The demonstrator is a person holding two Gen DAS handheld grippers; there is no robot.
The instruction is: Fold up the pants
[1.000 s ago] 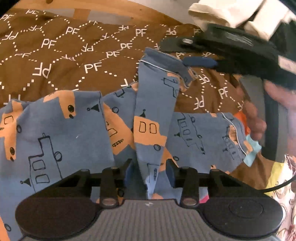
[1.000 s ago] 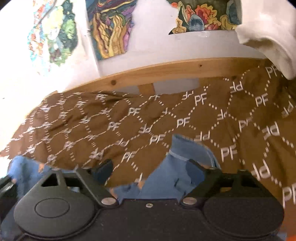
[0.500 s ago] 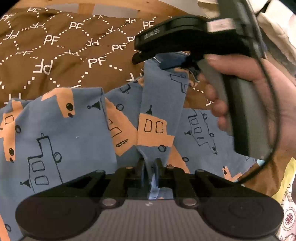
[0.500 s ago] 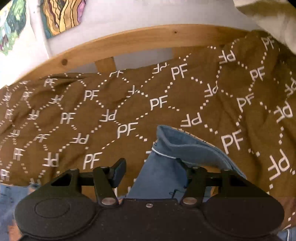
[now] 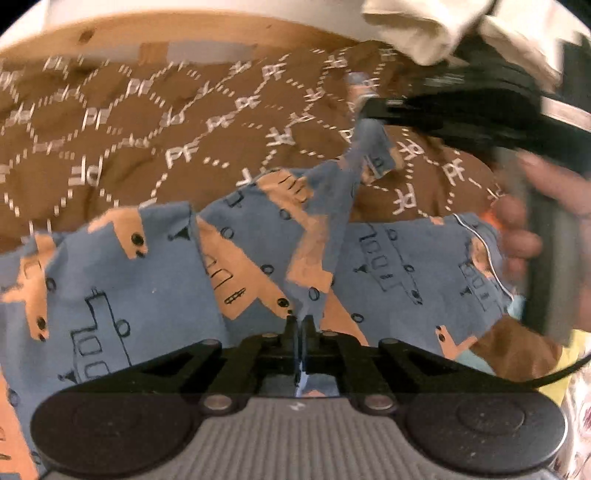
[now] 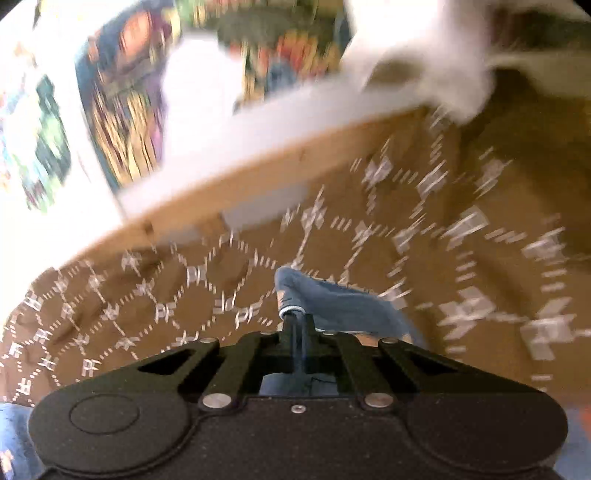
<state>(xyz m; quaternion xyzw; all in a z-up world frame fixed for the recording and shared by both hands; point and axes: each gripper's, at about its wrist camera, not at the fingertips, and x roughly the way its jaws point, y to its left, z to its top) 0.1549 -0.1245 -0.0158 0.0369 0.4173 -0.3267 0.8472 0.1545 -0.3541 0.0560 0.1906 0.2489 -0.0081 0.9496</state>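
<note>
The pants (image 5: pixel 122 280) are blue with orange and black vehicle prints and lie on a brown "PF" patterned bedspread (image 5: pixel 155 140). My left gripper (image 5: pixel 298 325) is shut on a raised fold of the pants near their lower edge. My right gripper (image 6: pixel 297 325) is shut on the pants' hem (image 6: pixel 332 299), which has white piping. In the left wrist view the right gripper (image 5: pixel 373 107) holds that hem up at the upper right, so a strip of cloth stretches between the two grippers.
A wooden bed rail (image 5: pixel 184 33) runs along the far edge, with a white wall and colourful posters (image 6: pixel 125 122) behind. White cloth (image 5: pixel 424 26) lies at the upper right. A hand (image 5: pixel 524 236) grips the right tool.
Both grippers have closed on the pants: the left on the fold, the right on the hem. The right gripper has swung up and away to the right, pulling the cloth taut; the views are motion-blurred.
</note>
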